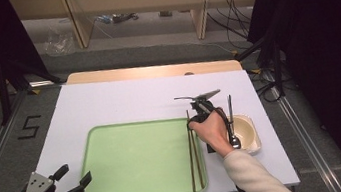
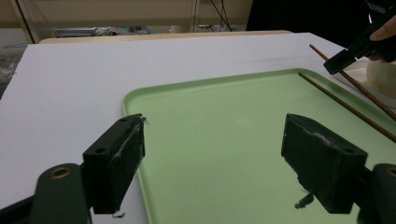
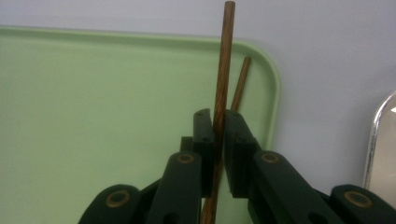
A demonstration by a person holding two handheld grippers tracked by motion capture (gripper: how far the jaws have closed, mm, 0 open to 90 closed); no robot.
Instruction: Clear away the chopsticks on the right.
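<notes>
A light green tray (image 1: 137, 161) lies on the white table top (image 1: 123, 100). Two thin brown chopsticks lie side by side along the tray's right side. My right gripper (image 1: 193, 118) is at their far ends, shut on one chopstick (image 3: 223, 70), which runs up between the two black jaws. The other chopstick (image 3: 240, 81) lies in the tray close to the rim. In the left gripper view the held chopstick (image 2: 359, 86) and the free chopstick (image 2: 345, 105) cross the tray's far right corner. My left gripper (image 1: 74, 174) hovers open off the tray's near left corner, nothing between its pads (image 2: 119, 163).
A cream bowl (image 1: 247, 133) with a metal spoon (image 1: 231, 117) stands on the table just right of the tray, beside the right hand. A shiny metal edge (image 3: 380, 140) shows at the right in the right gripper view. The table's front edge is close to the tray.
</notes>
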